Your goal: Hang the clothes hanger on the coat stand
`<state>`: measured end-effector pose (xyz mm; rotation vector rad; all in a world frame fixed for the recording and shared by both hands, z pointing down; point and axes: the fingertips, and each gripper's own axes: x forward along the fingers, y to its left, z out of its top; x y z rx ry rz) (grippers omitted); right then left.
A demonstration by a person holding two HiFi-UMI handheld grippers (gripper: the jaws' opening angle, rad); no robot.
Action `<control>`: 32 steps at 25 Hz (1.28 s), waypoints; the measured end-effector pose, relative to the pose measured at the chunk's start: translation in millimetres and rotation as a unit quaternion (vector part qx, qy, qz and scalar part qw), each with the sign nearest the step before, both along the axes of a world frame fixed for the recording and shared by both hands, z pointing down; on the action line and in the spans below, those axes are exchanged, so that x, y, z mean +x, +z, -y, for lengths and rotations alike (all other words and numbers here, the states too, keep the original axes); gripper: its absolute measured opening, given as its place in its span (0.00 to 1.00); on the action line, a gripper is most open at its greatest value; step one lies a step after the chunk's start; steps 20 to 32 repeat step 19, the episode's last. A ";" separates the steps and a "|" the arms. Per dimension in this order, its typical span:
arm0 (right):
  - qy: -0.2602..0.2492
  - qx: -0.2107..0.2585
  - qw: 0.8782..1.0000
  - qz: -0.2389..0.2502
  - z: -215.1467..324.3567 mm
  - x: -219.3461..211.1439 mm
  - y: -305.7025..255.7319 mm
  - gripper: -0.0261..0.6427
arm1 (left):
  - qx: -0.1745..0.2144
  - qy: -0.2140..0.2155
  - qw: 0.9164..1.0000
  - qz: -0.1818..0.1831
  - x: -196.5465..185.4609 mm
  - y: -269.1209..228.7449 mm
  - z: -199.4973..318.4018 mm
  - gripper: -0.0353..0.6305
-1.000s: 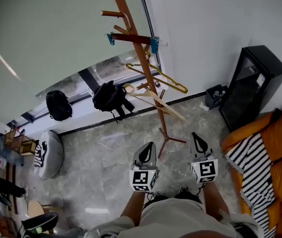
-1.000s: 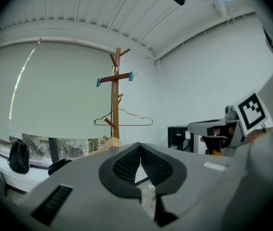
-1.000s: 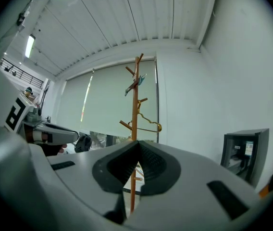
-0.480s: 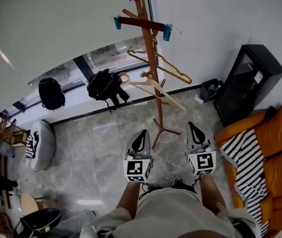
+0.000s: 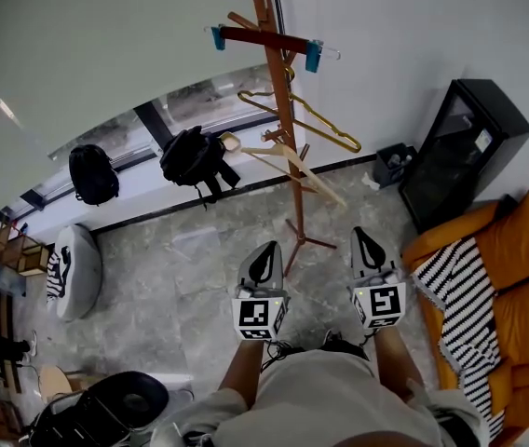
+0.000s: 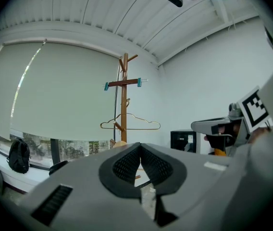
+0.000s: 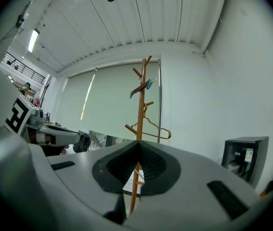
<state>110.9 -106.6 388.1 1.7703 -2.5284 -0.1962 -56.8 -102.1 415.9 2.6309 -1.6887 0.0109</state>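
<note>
A tall wooden coat stand point(image 5: 281, 128) stands on the floor by the wall in front of me. On its pegs hang a gold wire hanger point(image 5: 306, 124), a pale wooden hanger point(image 5: 288, 170) and, higher up, a dark bar hanger with blue clips point(image 5: 264, 40). My left gripper point(image 5: 264, 264) and right gripper point(image 5: 367, 248) point level at the stand, well short of it. Both are shut with nothing between the jaws. The left gripper view shows the stand point(image 6: 124, 100) and gold hanger point(image 6: 130, 125) beyond the left gripper point(image 6: 140, 146). In the right gripper view the stand point(image 7: 140, 109) rises behind the right gripper point(image 7: 138, 143).
Two black backpacks point(image 5: 193, 161) point(image 5: 92, 173) lean by the window. A black cabinet point(image 5: 460, 152) and a small bin point(image 5: 393, 170) stand right of the stand. An orange sofa point(image 5: 511, 250) with a striped cloth lies at the right edge. A white beanbag point(image 5: 74, 273) sits left.
Both grippers and the head view shifted a little in the first half second, then held still. A dark round object has come into the bottom left corner. Both grippers remain shut.
</note>
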 end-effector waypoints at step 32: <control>-0.001 -0.002 1.000 0.003 2.2 -4.2 1.4 0.05 | -0.003 -0.008 1.000 0.005 -15.3 2.0 2.0 0.07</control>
